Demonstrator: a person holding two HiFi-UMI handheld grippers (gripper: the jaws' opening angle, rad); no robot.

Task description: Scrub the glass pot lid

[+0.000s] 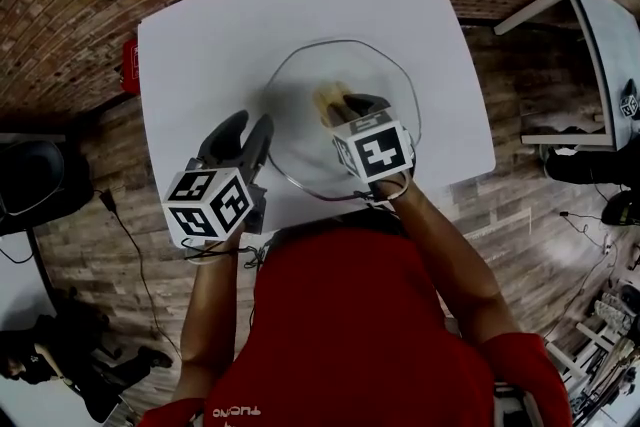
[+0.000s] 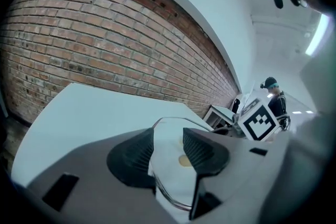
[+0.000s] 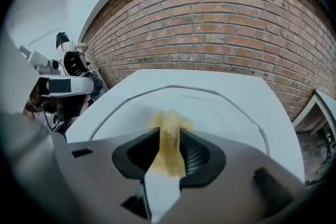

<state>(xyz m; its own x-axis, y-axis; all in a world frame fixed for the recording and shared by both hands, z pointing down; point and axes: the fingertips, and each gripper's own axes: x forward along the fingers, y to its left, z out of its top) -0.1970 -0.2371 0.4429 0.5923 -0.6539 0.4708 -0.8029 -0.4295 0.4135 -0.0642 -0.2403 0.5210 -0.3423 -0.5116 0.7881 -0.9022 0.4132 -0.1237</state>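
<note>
1. Lying flat on the one white table point(image 1: 200, 35), a single glass pot lid point(image 1: 300, 130) sits toward the person's edge.
2. One yellow sponge point(image 3: 169, 120) rests on the lid's middle, pinched between the right gripper point(image 3: 169, 139) jaws.
3. The left gripper point(image 2: 168, 147) holds its two jaws spread, with the lid's left rim between them.
</note>
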